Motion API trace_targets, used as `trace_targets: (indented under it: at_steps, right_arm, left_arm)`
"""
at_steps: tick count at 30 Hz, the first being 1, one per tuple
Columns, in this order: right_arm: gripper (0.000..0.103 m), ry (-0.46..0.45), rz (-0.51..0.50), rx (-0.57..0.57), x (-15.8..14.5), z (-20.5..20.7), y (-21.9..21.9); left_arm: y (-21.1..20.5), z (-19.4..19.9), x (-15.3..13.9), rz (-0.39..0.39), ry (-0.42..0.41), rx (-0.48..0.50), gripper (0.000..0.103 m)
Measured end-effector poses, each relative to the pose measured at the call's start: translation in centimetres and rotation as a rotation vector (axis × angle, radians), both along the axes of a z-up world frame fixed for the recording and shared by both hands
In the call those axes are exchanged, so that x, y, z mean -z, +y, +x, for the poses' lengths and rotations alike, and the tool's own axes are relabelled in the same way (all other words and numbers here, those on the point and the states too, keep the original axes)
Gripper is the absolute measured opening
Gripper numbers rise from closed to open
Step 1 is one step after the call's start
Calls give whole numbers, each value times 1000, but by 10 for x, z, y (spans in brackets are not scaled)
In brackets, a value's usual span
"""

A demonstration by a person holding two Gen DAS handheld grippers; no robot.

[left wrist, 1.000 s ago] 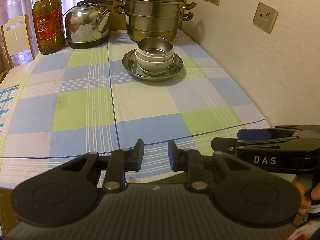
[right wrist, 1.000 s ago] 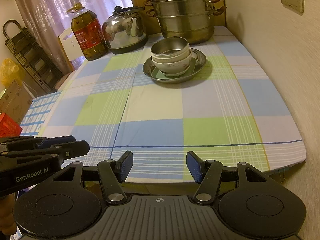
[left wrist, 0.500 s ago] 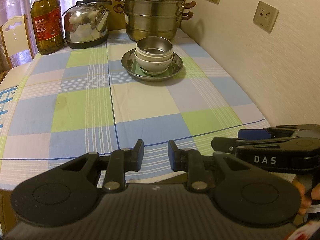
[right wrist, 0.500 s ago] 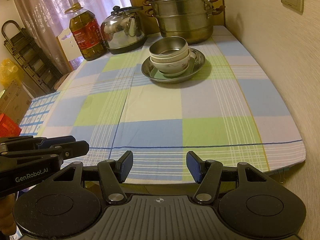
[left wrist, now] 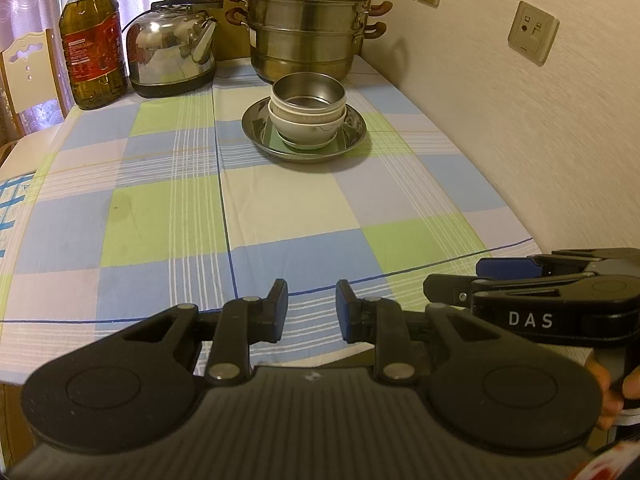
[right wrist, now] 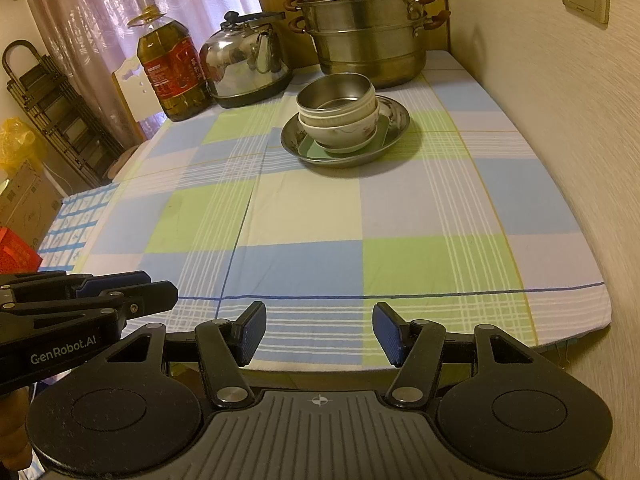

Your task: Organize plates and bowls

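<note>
I am looking down both claws at a table covered in a blue, green and white checked cloth. My left claw hangs over the near edge with its blue-padded jaws a small way apart and nothing between them. My right claw hangs just beside it, its jaws standing wider apart, also empty. Each claw shows at the edge of the other's view, so the two are side by side at the front of the table. The dishes sit well apart from both, straight ahead toward the far end: a wide, shallow steel plate holds a pale green square dish, a white ceramic bowl on that, and a shiny steel bowl nested on top. Through the left view the stack lies ahead and barely right of centre; through the right view it lies ahead and a little left, so it sits between the two lines of reach, and I judge neither claw clearly nearer. The stack is round, with no long axis to line up on. Behind it stand a tiered steel steamer pot, a steel kettle and a large oil bottle.
</note>
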State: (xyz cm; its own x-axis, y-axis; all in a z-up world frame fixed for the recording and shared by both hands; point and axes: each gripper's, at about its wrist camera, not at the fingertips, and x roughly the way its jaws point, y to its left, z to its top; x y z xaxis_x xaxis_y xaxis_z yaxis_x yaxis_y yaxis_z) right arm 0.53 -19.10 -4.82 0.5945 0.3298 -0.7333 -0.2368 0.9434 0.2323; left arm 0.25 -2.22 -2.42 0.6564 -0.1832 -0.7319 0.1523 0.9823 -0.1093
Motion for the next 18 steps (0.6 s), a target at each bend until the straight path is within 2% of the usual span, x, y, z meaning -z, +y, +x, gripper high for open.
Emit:
trace_targets:
  at_steps: [18]
  right_arm:
    - [59, 3, 0, 0, -1, 1, -1]
  left_arm:
    - [-5, 5, 2, 3, 4, 3, 24]
